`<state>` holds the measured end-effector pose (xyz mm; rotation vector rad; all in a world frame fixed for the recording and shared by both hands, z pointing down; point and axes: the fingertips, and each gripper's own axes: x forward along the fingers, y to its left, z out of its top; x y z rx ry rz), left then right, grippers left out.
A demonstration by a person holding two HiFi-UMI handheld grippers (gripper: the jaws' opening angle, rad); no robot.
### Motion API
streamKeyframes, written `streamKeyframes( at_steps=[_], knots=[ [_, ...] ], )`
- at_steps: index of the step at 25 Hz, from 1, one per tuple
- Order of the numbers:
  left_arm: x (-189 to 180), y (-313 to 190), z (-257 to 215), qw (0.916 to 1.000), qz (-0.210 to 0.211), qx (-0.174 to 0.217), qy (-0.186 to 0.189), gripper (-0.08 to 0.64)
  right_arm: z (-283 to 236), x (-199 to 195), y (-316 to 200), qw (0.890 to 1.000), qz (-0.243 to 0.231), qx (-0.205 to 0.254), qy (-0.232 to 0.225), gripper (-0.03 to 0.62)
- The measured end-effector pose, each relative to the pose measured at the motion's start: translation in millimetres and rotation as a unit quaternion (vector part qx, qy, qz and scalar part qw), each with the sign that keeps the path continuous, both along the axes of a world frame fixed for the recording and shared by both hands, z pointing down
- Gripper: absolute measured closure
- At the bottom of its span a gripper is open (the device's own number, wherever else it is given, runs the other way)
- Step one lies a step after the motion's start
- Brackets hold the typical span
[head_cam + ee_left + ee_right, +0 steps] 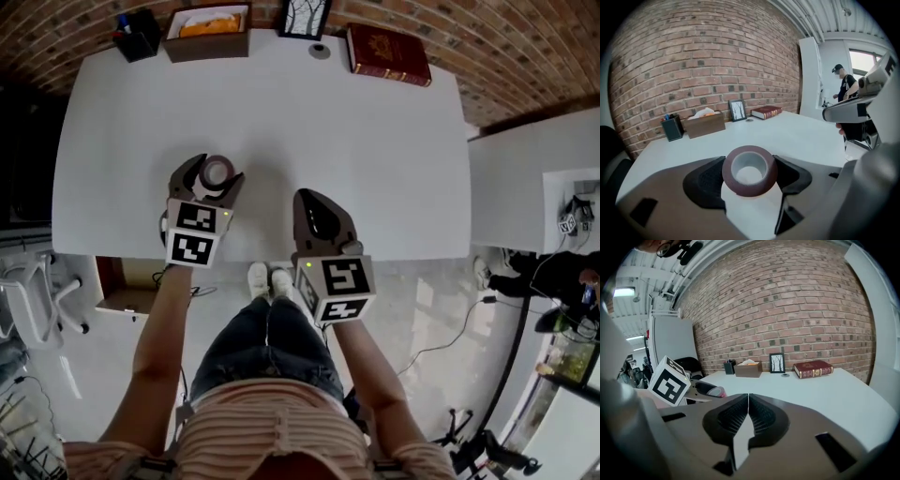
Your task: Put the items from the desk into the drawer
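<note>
A dark red roll of tape (pixel 749 170) sits between the jaws of my left gripper (pixel 215 175), which is shut on it above the front part of the white desk (pixel 375 150). The same tape roll (pixel 217 172) shows in the head view, left of centre. My right gripper (pixel 321 214) hangs near the desk's front edge, shut with nothing between its pads (pixel 748 416). An open drawer (pixel 117 286) shows below the desk's front left corner.
Along the desk's back edge stand a black pen holder (pixel 138 35), a brown tissue box (pixel 208 31), a picture frame (pixel 305 17), a small round object (pixel 320 51) and a red book (pixel 388 53). An office chair (pixel 33 300) stands left of the drawer.
</note>
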<state>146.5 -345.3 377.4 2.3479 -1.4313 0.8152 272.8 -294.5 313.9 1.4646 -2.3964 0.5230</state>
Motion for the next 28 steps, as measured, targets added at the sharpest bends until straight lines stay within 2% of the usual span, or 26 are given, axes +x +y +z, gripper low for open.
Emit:
streamKeyframes(
  at_steps=[7,13,19,25,28],
  knots=[
    [-66,24,-22,0.9958,-0.09,0.016,0.002,0.244,-9,-56,-1,0.996,-0.088,0.016,-0.006,0.574],
    [-114,60,-37,0.9841,-0.176,0.025,-0.001,0.244,-17,-90,9,0.986,-0.162,0.025,-0.01,0.574],
    [-153,107,-46,0.9649,-0.261,0.029,-0.008,0.244,-17,-124,31,0.97,-0.242,0.027,-0.017,0.574],
    [-186,162,-46,0.9398,-0.34,0.032,-0.014,0.244,-10,-161,63,0.946,-0.322,0.024,-0.02,0.574],
    [-202,192,-46,0.9244,-0.38,0.031,-0.014,0.244,-10,-181,82,0.932,-0.361,0.023,-0.023,0.574]
  ],
)
